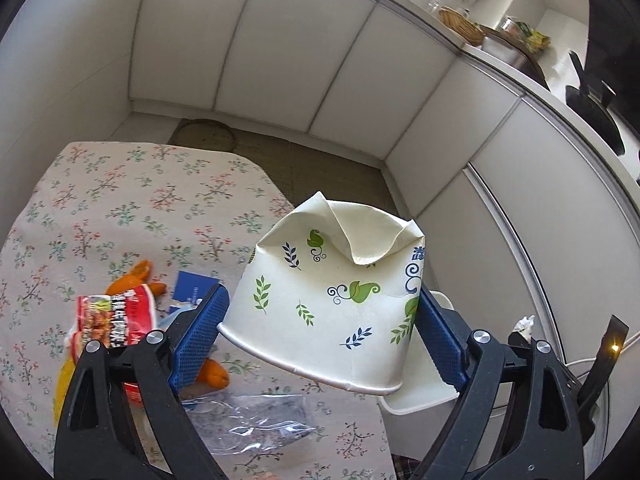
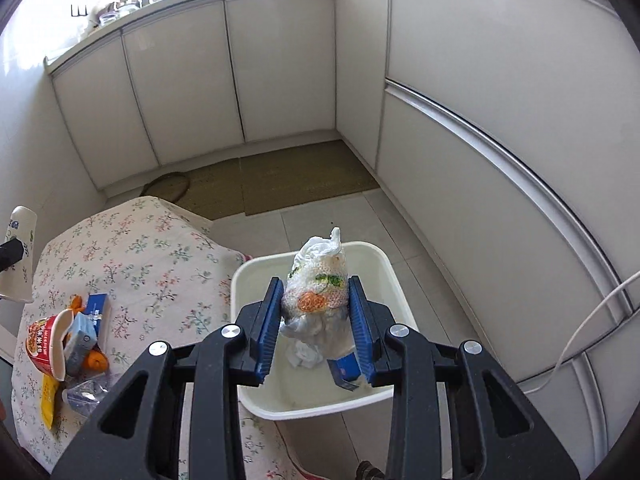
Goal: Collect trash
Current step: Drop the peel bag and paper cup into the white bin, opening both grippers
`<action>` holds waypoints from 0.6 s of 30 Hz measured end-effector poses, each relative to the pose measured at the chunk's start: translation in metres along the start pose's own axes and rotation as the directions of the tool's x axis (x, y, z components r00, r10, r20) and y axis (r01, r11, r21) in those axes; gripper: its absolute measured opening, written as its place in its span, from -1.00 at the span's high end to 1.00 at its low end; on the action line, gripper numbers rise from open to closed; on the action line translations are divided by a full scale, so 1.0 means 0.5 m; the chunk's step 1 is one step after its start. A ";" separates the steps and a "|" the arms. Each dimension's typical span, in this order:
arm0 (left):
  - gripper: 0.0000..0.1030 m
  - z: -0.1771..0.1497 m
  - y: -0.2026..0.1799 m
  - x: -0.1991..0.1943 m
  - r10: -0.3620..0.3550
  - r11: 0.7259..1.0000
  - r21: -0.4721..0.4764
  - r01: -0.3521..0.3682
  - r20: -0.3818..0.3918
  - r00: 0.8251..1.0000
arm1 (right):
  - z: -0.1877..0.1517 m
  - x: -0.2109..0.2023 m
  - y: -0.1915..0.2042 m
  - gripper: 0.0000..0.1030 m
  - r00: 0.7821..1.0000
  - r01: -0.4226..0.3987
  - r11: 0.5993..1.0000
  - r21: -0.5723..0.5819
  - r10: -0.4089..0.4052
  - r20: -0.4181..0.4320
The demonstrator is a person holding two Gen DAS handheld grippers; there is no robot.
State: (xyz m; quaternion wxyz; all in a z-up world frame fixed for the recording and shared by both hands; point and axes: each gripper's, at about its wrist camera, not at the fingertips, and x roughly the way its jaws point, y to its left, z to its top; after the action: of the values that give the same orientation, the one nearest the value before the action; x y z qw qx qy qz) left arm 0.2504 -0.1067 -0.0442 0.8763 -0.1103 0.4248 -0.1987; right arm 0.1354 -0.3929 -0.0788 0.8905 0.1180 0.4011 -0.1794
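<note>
left tool (image 1: 320, 320) clamped on a crushed paper cup (image 1: 332, 296), centre of frame, above the table (image 1: 120, 200) edge. right tool (image 2: 314, 320) squeezing a plastic wrapper wad (image 2: 316, 292) over the white bin (image 2: 384, 264). could spring free from crumpled sides, or land outside the bin if dropped early.

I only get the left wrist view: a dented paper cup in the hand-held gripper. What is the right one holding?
Observer: The right hand-held gripper is shut on a crumpled plastic bag.
Operator: Where is it?
Observer: Over the white bin on the floor beside the table.
Operator: Anything in the bin already?
Observer: Yes, a blue carton and crumpled white paper.
Operator: Does that view show my cup?
Observer: Yes, the paper cup shows at its left edge.
</note>
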 end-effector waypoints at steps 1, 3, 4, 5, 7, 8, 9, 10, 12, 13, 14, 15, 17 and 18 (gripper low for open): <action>-0.68 -0.004 -0.015 0.009 -0.008 1.000 0.012 0.008 -0.004 1.000 | -0.004 0.009 -0.015 0.36 1.000 0.004 1.000 0.012 -0.003 -0.019; -0.68 -0.013 -0.042 0.028 -0.026 0.999 0.034 0.027 -0.016 1.000 | -0.014 0.018 -0.034 0.35 0.999 0.002 1.000 0.027 0.000 -0.050; -0.68 -0.018 -0.056 0.040 -0.039 0.998 0.045 0.040 -0.024 0.999 | -0.017 0.025 -0.045 0.35 0.998 0.001 0.999 0.036 0.002 -0.065; -0.68 -0.023 -0.069 0.050 -0.048 0.997 0.054 0.050 -0.032 0.998 | -0.019 0.029 -0.056 0.33 0.997 -0.001 0.999 0.043 0.005 -0.074; -0.68 -0.034 -0.095 0.072 -0.063 0.995 0.076 0.067 -0.047 0.997 | -0.021 0.033 -0.074 0.31 0.996 -0.005 0.999 0.048 0.010 -0.091; -0.68 -0.041 -0.107 0.080 -0.069 0.994 0.084 0.073 -0.051 0.996 | -0.021 0.030 -0.079 0.26 0.996 -0.003 0.999 0.049 0.007 -0.094; -0.68 -0.047 -0.121 0.089 -0.075 0.992 0.094 0.080 -0.057 0.996 | -0.022 0.028 -0.085 0.12 0.996 0.001 0.999 0.053 0.003 -0.092; -0.68 -0.053 -0.134 0.099 -0.081 0.991 0.104 0.088 -0.064 0.995 | -0.022 0.025 -0.093 0.06 0.996 0.007 0.998 0.056 -0.002 -0.088; -0.68 -0.065 -0.157 0.119 -0.091 0.987 0.123 0.100 -0.078 0.993 | -0.021 0.019 -0.107 -0.19 0.997 0.026 0.998 0.061 -0.021 -0.075; -0.68 -0.071 -0.167 0.130 -0.095 0.986 0.132 0.106 -0.086 0.992 | -0.020 0.019 -0.114 -0.23 0.997 0.037 0.997 0.065 -0.033 -0.069; -0.68 -0.077 -0.176 0.141 -0.099 0.984 0.141 0.112 -0.092 0.991 | -0.020 0.017 -0.123 -0.27 0.997 0.049 0.996 0.071 -0.044 -0.065; -0.68 -0.084 -0.186 0.151 -0.105 0.982 0.149 0.119 -0.099 0.990 | -0.020 0.017 -0.131 -0.35 0.996 0.059 0.995 0.077 -0.054 -0.066; -0.68 -0.094 -0.199 0.168 -0.118 0.978 0.160 0.135 -0.111 0.987 | -0.022 0.017 -0.152 -0.45 0.994 0.085 0.991 0.099 -0.078 -0.071; -0.68 -0.098 -0.205 0.175 -0.122 0.976 0.164 0.140 -0.116 0.986 | -0.023 0.017 -0.161 -0.49 0.993 0.097 0.989 0.110 -0.089 -0.073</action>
State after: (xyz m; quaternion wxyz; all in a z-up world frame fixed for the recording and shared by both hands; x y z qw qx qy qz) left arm 0.2344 -0.2384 -0.0986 0.8440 -0.0517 0.4433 -0.2976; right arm 0.0994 -0.4636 -0.0982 0.8588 0.1556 0.4256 -0.2390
